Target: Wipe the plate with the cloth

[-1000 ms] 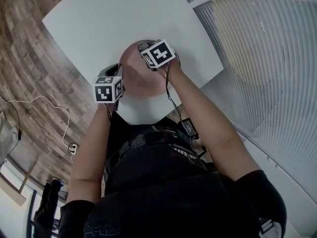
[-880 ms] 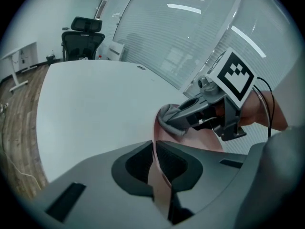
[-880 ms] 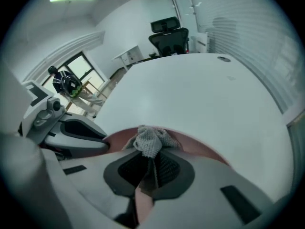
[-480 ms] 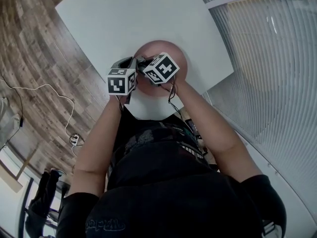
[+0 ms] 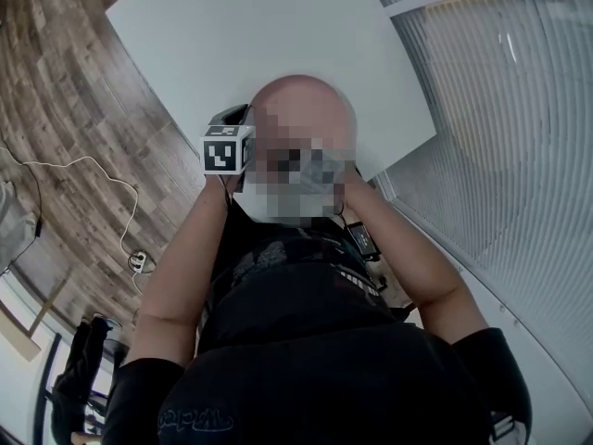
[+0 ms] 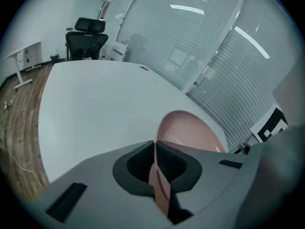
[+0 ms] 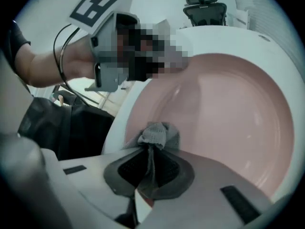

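**Cloth dragged to the near side of the plate**

The left gripper (image 6: 155,152) has just been closing its jaws. Now they pinch the left rim of the pink plate (image 6: 190,130), and the rim runs right between them. This gripper stays at the plate's left side, so it looks like it is there to keep the plate from sliding.

The right gripper (image 7: 151,149) has its jaws clenched on the grey cloth (image 7: 156,133). A small bunch of cloth sticks out past the tips. It seems to press on the plate, close to the near rim.

A second ago the right gripper was over the far side of the plate. Half a second ago it was over the middle. Now it is at the near side, by the person's dark top. So the cloth has gone across the plate from far to near.

The plate lies on the white table (image 5: 250,35), close to its near edge.

I think one wipe is about done. The cloth may need to go back to the far side for another pass. I see no dirt on the plate.
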The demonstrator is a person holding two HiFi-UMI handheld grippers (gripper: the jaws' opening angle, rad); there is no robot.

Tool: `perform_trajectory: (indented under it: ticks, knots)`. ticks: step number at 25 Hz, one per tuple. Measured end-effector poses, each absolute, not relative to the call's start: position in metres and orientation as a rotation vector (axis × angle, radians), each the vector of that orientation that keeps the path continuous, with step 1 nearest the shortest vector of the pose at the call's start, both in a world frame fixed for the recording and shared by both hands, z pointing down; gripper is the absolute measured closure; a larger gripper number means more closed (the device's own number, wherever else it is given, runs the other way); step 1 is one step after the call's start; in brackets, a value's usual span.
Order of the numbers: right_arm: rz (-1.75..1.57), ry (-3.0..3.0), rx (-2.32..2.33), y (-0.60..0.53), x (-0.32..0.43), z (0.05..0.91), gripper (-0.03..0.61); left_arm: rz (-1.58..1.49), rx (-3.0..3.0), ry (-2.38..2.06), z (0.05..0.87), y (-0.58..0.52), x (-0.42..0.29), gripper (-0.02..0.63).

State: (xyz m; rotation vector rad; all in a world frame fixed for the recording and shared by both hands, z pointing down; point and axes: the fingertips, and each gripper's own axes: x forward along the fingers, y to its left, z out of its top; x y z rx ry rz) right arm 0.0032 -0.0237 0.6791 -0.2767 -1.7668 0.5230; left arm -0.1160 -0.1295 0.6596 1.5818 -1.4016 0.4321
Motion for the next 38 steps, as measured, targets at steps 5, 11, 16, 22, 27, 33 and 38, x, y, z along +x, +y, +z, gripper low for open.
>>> perform_trajectory:
  ticks: [5, 11, 16, 22, 27, 33, 38]
  knots:
    - [0.329, -1.632, -0.215, -0.065, 0.066, 0.683, 0.541, 0.46, 1.603, -1.378, 0.661, -0.129, -0.115, 0.588]
    - [0.05, -1.62, -0.018, -0.159, 0.076, 0.686, 0.54, 0.466, 1.614, -1.351, 0.66, -0.128, -0.114, 0.588]
    - [0.004, -1.75, 0.108, -0.208, 0.02, 0.685, 0.541, 0.458, 1.612, -1.359, 0.661, -0.129, -0.114, 0.588]
    - [0.02, -1.902, -0.008, -0.175, -0.059, 0.676, 0.541, 0.436, 1.583, -1.397, 0.659, -0.131, -0.116, 0.588]
    - [0.107, -1.982, -0.159, -0.104, -0.069, 0.673, 0.541, 0.401, 1.558, -1.407, 0.66, -0.131, -0.118, 0.588]
    - [0.172, -1.894, -0.361, -0.03, -0.018, 0.674, 0.541, 0.408, 1.557, -1.406, 0.66, -0.131, -0.118, 0.588]
    - [0.152, -1.704, -0.312, -0.06, 0.058, 0.682, 0.541, 0.432, 1.568, -1.375, 0.661, -0.132, -0.118, 0.588]
